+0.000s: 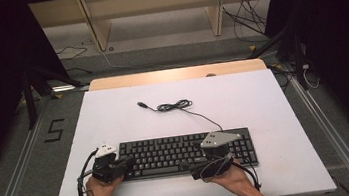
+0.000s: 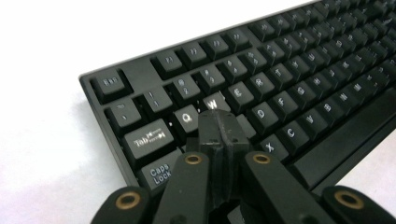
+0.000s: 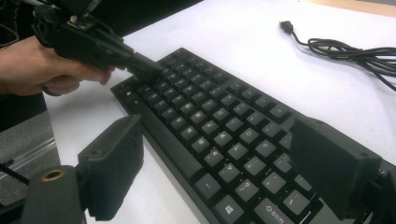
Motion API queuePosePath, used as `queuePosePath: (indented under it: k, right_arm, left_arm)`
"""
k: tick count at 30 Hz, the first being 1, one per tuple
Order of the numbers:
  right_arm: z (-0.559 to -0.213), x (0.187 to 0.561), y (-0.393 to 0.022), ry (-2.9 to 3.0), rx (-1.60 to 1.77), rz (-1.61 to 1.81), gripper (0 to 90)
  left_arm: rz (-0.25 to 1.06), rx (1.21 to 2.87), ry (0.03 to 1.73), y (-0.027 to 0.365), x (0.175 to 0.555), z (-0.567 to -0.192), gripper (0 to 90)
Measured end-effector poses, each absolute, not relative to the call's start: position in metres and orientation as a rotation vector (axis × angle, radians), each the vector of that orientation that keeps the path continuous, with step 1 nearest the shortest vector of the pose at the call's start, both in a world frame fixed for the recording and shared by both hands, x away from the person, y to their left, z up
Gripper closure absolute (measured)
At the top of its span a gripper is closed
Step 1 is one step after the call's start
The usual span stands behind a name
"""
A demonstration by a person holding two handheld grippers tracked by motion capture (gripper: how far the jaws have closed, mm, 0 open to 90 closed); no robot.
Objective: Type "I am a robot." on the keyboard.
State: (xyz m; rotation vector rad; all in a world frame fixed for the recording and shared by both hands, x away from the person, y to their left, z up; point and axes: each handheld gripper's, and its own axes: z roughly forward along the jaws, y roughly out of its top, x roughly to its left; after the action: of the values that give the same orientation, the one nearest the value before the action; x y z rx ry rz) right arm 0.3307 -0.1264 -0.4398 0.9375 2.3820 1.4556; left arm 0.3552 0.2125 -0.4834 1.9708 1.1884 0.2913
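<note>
— Table [image 1: 113, 110] first, since it is the biggest thing. What is lying on it?

— White table top, and a black keyboard [image 1: 169, 154] is lying near the person's edge, in the middle. Its cable [image 1: 176, 106] is running away up the table in a loose little bundle, and the plug [image 1: 140, 103] is lying bare on the white.

— What are the hands doing?

— Each hand is holding a gripper. The left gripper [image 2: 218, 122] is sitting at the left end of the keyboard. Its two jaws are pressing tight together, with nothing between them, and the tip is resting down on the keys just below the Q [image 2: 186, 116] and the W [image 2: 212, 103].

— And the other one?

— The right gripper [image 1: 187, 166] is hanging over the front edge of the keyboard, right of the middle. In the right gripper view its jaws are standing wide apart, with keys showing between them, and they are gripping nothing.

— Are the two grippers touching?

— No, they are staying well apart, one toward each end of the keyboard.
</note>
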Motion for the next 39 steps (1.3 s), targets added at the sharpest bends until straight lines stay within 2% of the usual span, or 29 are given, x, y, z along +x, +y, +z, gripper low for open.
queuePosePath:
  k: [12,15,19,23,32,39]
  right_arm:
    - [-0.440,0.331,-0.126,2.383,0.936,1.457,18.8]
    - [-0.440,0.331,-0.126,2.384,0.937,1.459,18.8]
    - [-0.441,0.330,-0.125,2.387,0.934,1.460,19.0]
    - [-0.442,0.330,-0.122,2.395,0.930,1.458,19.8]
    - [-0.447,0.333,-0.116,2.428,0.933,1.453,34.8]
    - [-0.452,0.335,-0.109,2.462,0.927,1.444,51.0]
  left_arm:
    - [0.304,1.951,1.166,0.213,0.353,-0.477,88.7]
    - [0.314,1.907,1.149,0.215,0.350,-0.470,84.1]
    - [0.306,1.836,1.125,0.220,0.345,-0.464,73.5]
    - [0.308,1.788,1.097,0.221,0.340,-0.459,56.3]
    - [0.324,1.721,1.034,0.222,0.332,-0.452,36.7]
    - [0.344,1.657,1.003,0.224,0.328,-0.448,29.2]
